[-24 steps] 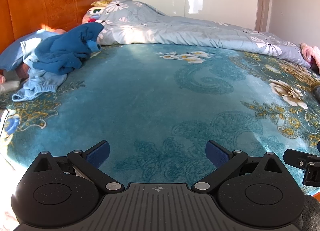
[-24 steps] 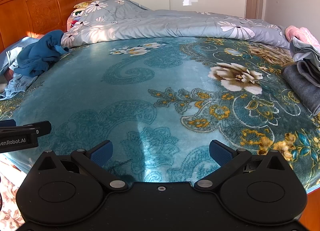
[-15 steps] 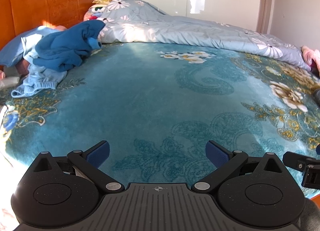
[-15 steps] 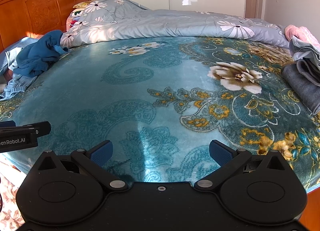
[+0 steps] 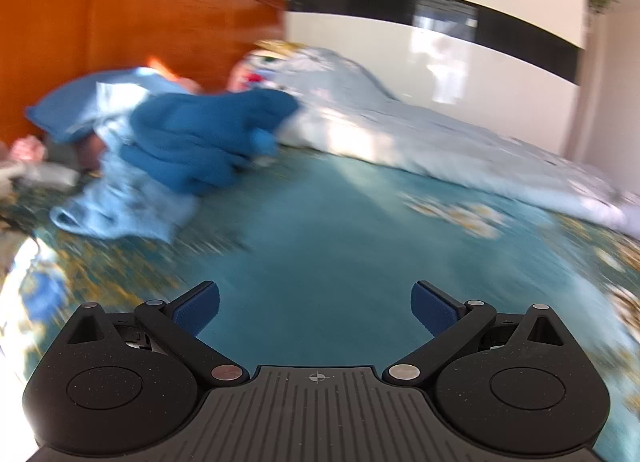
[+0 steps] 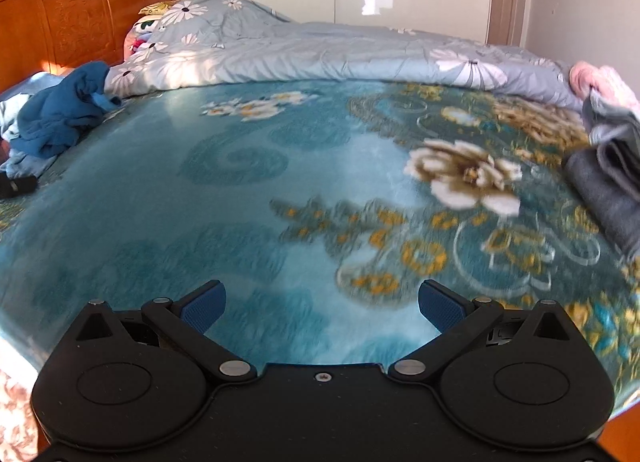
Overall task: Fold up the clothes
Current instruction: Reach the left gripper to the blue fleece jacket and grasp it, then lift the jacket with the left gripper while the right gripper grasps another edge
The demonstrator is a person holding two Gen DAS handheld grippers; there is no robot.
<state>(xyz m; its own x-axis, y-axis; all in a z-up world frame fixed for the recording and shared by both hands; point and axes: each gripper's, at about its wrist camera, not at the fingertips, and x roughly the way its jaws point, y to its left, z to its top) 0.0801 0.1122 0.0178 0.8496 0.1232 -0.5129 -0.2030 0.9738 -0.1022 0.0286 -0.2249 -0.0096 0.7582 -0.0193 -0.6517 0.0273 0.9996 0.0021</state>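
**Both grippers empty, clothes pile up at the headboard**

Left wrist view: frame is motion-blurred. My left gripper [image 5: 315, 304] has its jaws spread wide, nothing between the blue pads [image 5: 196, 310], only the teal floral blanket [image 5: 340, 246] showing through the gap. The unfolded clothes sit at about 10 o'clock from the gripper: a dark blue garment [image 5: 200, 142] bunched on top of a light blue garment [image 5: 124, 206], both lying on the blanket just in front of the orange wooden headboard [image 5: 120, 22]. More light blue fabric [image 5: 88, 102] behind them, too blurred to tell what it is. A pale floral quilt [image 5: 420, 142] runs from 12 to 2 o'clock along the far side of the bed. White wall with a dark band [image 5: 440, 18] behind it.

Right wrist view: sharper. My right gripper [image 6: 322, 304] is also fully spread, pads clear, blanket [image 6: 240, 222] visible between them. Same dark blue garment [image 6: 64, 114] at about 10 o'clock, far left, lying over the light blue one [image 6: 24, 162], well apart from my fingers. A small black object [image 6: 18, 186] at the left edge, just below that pile; cannot tell what it is. Quilt [image 6: 320, 54] across 11 to 1 o'clock. At 2 to 3 o'clock, right edge: a stack of grey folded cloth [image 6: 604, 186] with a pink item [image 6: 600, 80] just behind it. Headboard [image 6: 80, 14] top left.
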